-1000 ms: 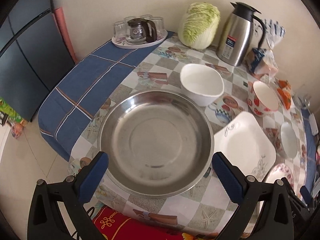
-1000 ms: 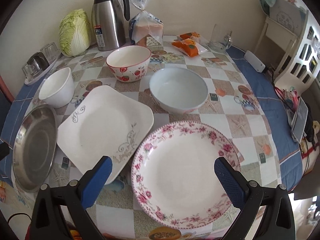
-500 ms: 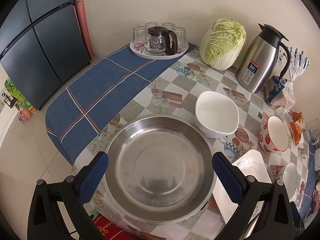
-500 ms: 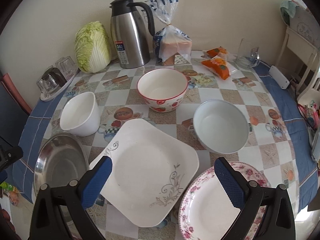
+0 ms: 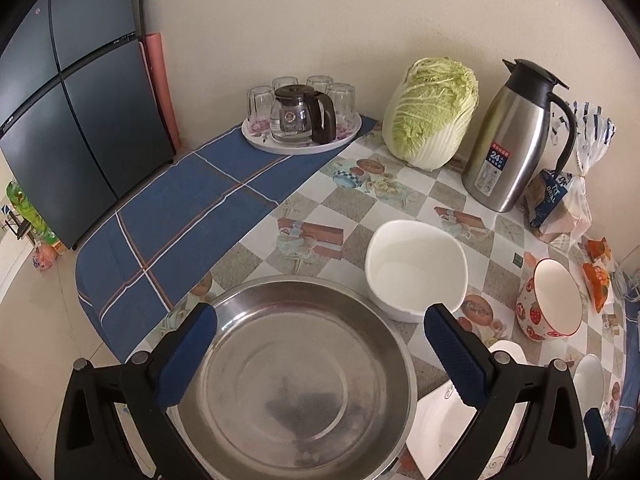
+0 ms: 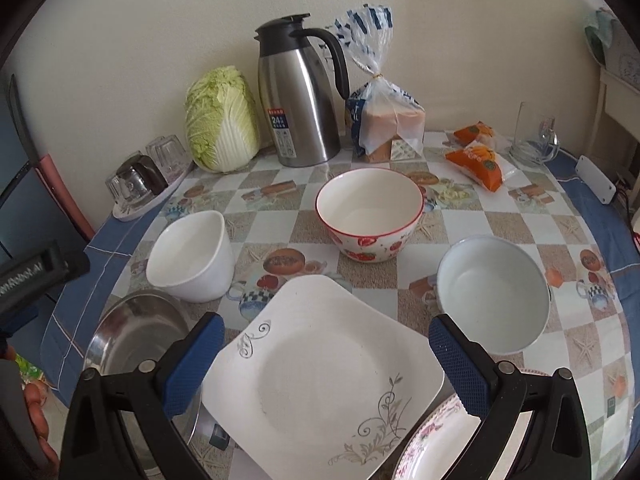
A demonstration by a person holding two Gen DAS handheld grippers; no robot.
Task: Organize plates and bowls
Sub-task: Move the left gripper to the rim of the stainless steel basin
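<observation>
Over the last second you drew both grippers back and tilted them up: your left gripper (image 5: 320, 354), jaws spread and empty, hung over the steel basin (image 5: 294, 376), the white bowl (image 5: 416, 266) at its 1 o'clock. Your right gripper (image 6: 326, 364), likewise spread, framed the square plate (image 6: 320, 368), no longer the floral plate (image 6: 436, 444) at 5 o'clock. Nothing was gripped or stacked, so I judge sorting hadn't begun.

Plain cream wall (image 5: 320, 20) behind the counter (image 6: 520, 224), which has a checkered picture cloth over a blue plaid one. Dark four-panel fridge (image 5: 72, 120) off to one side, pale tile floor (image 5: 36, 340), soft daylight everywhere.
</observation>
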